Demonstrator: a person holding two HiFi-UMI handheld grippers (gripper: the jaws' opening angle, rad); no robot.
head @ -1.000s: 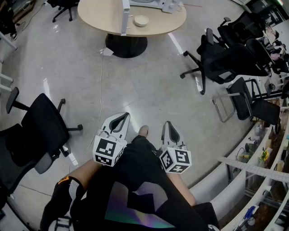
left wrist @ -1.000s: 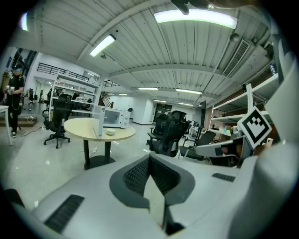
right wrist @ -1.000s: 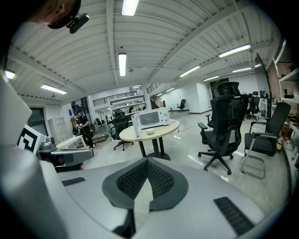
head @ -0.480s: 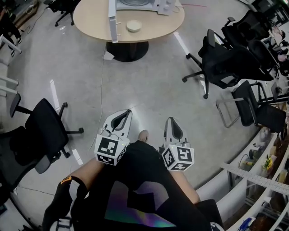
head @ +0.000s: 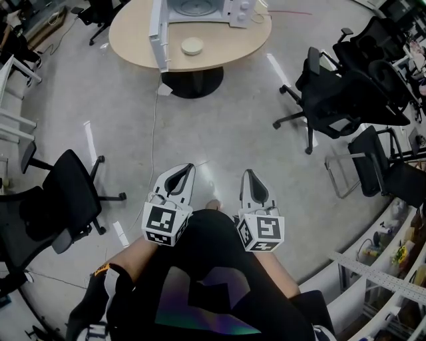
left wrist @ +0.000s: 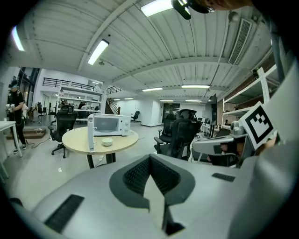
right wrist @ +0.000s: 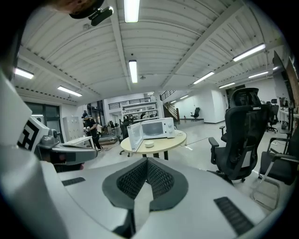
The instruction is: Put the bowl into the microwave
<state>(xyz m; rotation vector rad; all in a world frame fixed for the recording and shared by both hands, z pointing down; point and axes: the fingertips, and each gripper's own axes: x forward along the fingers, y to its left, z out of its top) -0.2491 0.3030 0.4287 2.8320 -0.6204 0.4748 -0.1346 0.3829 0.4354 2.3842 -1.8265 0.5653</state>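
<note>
A small pale bowl (head: 192, 45) sits on a round wooden table (head: 133, 50) far ahead across the floor, in front of a white microwave (head: 200, 8) whose door (head: 158, 33) stands open to the left. Both grippers are held close to my body, several steps short of the table. My left gripper (head: 180, 176) is shut and empty, and my right gripper (head: 249, 180) is too. The left gripper view shows the bowl (left wrist: 107, 142) and microwave (left wrist: 108, 125) beyond the closed left gripper (left wrist: 150, 161). The right gripper view shows the bowl (right wrist: 149, 144) and microwave (right wrist: 156, 128) beyond the right gripper (right wrist: 147, 163).
Black office chairs stand at the right (head: 336, 86) and the left (head: 53, 200) of the path. A thin cable (head: 153, 133) runs along the floor from the table base. White shelving (head: 393, 266) curves along the right. A person (left wrist: 16, 116) stands far off by a desk.
The table, microwave and bowl sit lower and a little larger in the head view, so I have moved towards them. Both grippers keep their pose and stay shut.
</note>
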